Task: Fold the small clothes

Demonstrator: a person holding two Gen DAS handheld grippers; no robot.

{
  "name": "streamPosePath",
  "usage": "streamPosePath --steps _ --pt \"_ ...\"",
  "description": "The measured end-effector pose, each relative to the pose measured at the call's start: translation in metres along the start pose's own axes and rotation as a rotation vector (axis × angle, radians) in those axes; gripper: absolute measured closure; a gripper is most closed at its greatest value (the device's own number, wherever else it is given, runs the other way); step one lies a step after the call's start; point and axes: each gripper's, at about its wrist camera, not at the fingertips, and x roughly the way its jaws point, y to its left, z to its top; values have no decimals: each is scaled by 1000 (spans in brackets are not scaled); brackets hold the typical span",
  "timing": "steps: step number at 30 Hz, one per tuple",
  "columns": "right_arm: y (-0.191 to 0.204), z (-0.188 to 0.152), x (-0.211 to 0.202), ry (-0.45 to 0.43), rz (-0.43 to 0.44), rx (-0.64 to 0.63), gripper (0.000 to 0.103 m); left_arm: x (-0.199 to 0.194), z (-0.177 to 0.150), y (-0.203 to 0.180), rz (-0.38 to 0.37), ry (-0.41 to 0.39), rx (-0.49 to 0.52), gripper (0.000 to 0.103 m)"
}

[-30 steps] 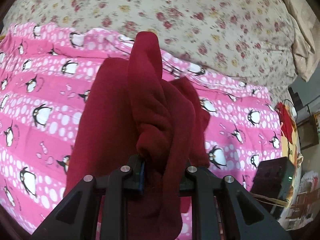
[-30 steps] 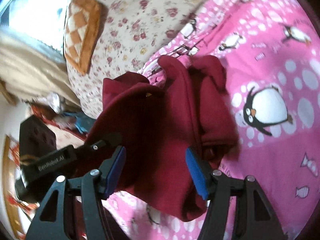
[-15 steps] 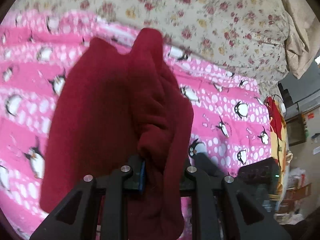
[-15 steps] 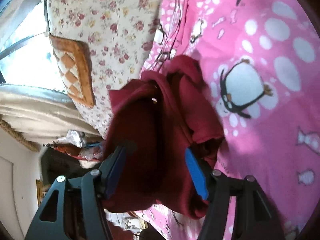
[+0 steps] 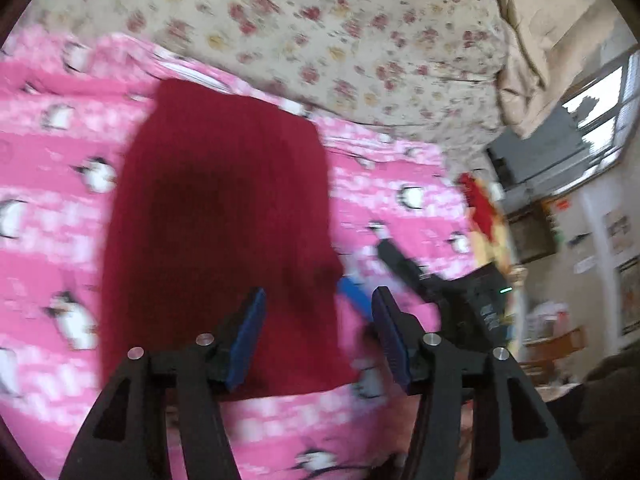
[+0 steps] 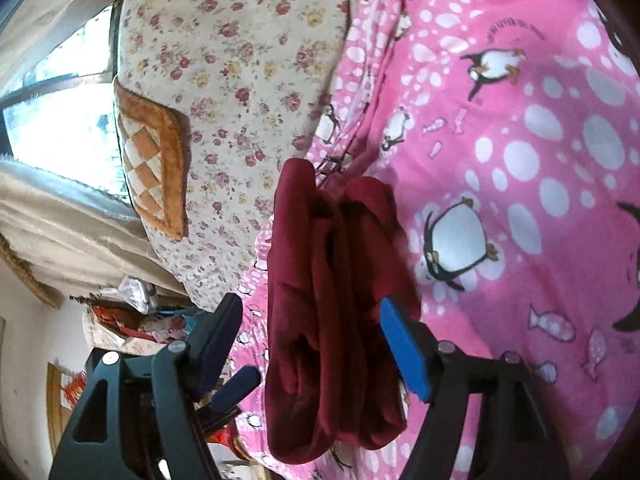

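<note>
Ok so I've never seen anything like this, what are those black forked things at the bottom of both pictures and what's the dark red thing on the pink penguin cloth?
There is no robot here. A person holds a handheld two-finger gripper in each hand, and each carries a wide-angle camera looking forward along its fingers. The black forks with blue pads are those fingers.

One picture is from the left gripper, the other from the right gripper. Both stand open and grip nothing. The right gripper also shows in the left view, at the garment's right edge.

The dark red thing is a small fleece garment, folded, lying on a pink penguin-print blanket. The left view is blurred, looking over its flat top; the right view sees its layered edge between the open fingers.

Beyond the blanket lies a floral quilt, with an orange checked cushion beside it.
</note>
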Motion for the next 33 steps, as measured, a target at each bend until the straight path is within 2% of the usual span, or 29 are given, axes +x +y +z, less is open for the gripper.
streamPosePath --steps 1,4,8,9,10,11,12,15,17,21,24,27,30,33 --pt "4 0 2 1 -10 -20 27 -3 -3 8 56 -7 1 69" --pt "13 -2 9 8 -45 -78 26 0 -13 32 151 9 -17 69" --pt "33 -16 24 78 -74 -215 26 4 -23 55 183 2 -47 69" --pt "41 -21 28 93 -90 -277 30 3 -24 56 185 -2 -45 69" --pt "49 -27 33 106 -121 -349 37 2 -25 57 185 -6 -38 69" --pt "57 -33 38 114 -172 -424 64 1 -25 57 189 -7 -35 69" --pt "61 -39 43 119 -225 -470 80 0 -26 56 198 -7 -30 69" --pt "58 -46 39 148 -230 -444 84 -5 -29 53 207 -12 -17 69" --pt "62 -48 29 147 -251 -461 84 -6 -31 55 234 -32 -17 69" --pt "53 -51 31 156 -374 -493 84 2 -37 60 259 -33 -13 69" --pt "50 -50 30 138 -353 -478 82 1 -39 56 287 -47 15 69" --pt "58 -47 22 87 -335 -480 71 -2 -38 55 293 -48 13 69" --pt "63 -45 19 41 -346 -476 48 -5 -35 55 299 -58 2 69" --pt "65 -40 21 35 -345 -458 46 -11 -33 57 327 -80 0 69"
